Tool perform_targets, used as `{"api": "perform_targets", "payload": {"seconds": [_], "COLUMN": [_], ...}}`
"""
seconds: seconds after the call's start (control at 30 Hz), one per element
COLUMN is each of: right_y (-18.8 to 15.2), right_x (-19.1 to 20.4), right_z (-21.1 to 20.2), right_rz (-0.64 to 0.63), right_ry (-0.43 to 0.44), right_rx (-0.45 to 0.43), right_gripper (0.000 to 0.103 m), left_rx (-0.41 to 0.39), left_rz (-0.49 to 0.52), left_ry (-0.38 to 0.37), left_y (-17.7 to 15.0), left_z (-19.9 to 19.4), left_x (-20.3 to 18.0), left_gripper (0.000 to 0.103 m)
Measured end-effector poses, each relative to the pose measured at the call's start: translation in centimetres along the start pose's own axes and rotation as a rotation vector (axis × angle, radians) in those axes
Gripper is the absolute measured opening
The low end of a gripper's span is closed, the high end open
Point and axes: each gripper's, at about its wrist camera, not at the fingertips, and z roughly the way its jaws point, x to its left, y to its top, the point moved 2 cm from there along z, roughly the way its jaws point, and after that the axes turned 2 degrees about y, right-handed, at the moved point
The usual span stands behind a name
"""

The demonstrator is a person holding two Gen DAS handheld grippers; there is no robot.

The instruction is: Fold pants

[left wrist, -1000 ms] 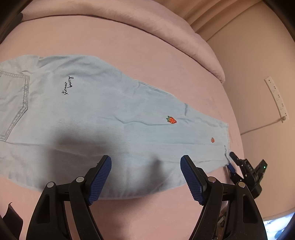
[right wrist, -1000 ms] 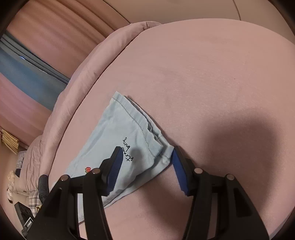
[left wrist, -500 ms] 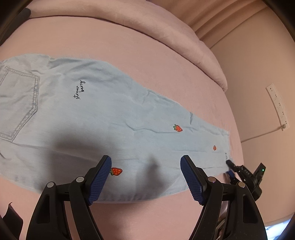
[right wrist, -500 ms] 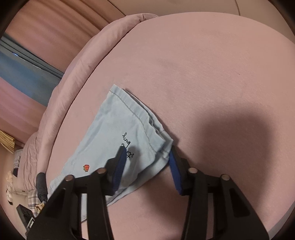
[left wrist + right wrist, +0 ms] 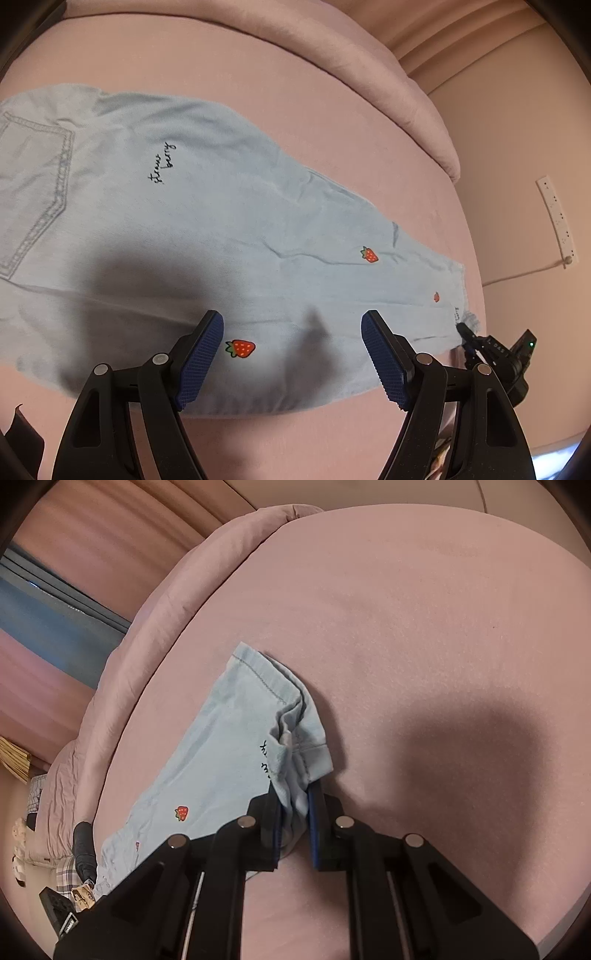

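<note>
Across the left wrist view, the pants (image 5: 229, 236) lie flat and lengthwise on the pink bed (image 5: 332, 122), with the waist and a stitched back pocket (image 5: 33, 192) toward the left edge of the frame and the leg hem toward the right side of the bed. The left gripper (image 5: 291, 354) points steeply down over the near long edge of the pants. Its jaws stand wide apart and hold nothing; the blue fingertips (image 5: 201, 360) hover above the fabric on either side of a printed strawberry (image 5: 241, 348). Black script lettering (image 5: 162, 164) sits on the upper leg. At the hem, the tip of the right gripper (image 5: 466, 334) meets the cloth. A white power strip (image 5: 557, 221) hangs on the wall beyond the bed.

From the right wrist view, the right gripper (image 5: 293, 812) also points steeply down at the hem corner of the pants (image 5: 221, 771), close to the near edge of the bed (image 5: 424, 627). Its jaws are closing, and the bunched hem (image 5: 295, 746) is already pinched between the blue pads, with folds rising just ahead of them. The rest of the leg extends away to the left, toward the bed's folded pink duvet (image 5: 147, 635).
</note>
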Motion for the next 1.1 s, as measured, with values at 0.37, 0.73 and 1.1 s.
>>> {"api": "perform_targets", "payload": {"seconds": [0.37, 0.73, 1.1], "right_y": [0.0, 0.6, -9.5], "right_x": [0.7, 5.7, 29.7], "right_z": [-0.4, -2.9, 10.3], "right_rz": [-0.026, -0.303, -0.716], "right_ry": [-0.007, -0.401, 0.327], "right_rx": [-0.005, -0.199, 0.356], "right_gripper": [0.012, 0.030, 0.034], "left_rx": [0.035, -0.188, -0.238], "left_rz": [0.033, -0.115, -0.068], "left_ry": [0.027, 0.122, 0.219], "left_y": [0.2, 4.8, 1.8], "left_z": [1.3, -6.7, -8.8], "left_x": [0.4, 10.0, 15.7], "left_gripper": [0.077, 0.077, 0.077]}}
